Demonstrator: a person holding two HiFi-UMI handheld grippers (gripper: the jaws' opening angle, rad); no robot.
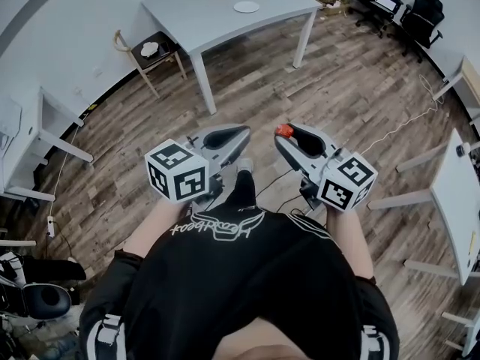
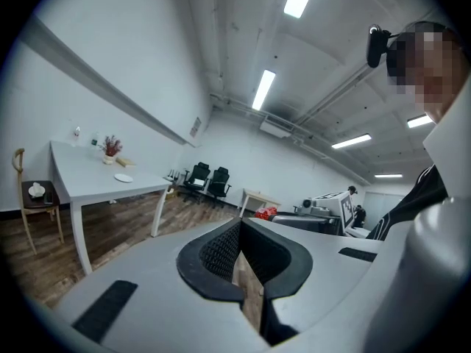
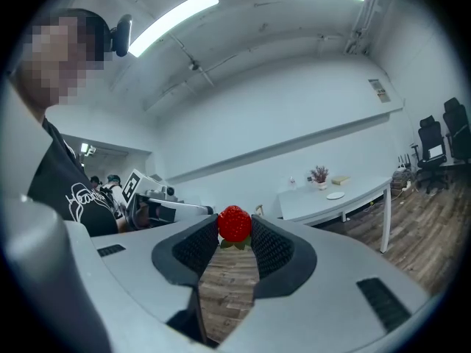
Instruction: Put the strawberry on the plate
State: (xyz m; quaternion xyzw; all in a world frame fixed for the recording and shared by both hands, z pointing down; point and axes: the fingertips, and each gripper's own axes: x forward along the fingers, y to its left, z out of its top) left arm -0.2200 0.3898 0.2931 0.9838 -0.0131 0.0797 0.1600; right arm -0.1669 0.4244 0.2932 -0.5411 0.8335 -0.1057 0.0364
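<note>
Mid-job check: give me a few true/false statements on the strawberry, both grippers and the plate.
1. The right gripper grips the strawberry between its fingers. True.
2. The strawberry already lies on the plate. False: the plate sits away on the white table, and the strawberry is held above the floor.
3. The left gripper carries a second strawberry. False: its fingers are together with nothing between them.
4. A chair stands beside the table. True.
</note>
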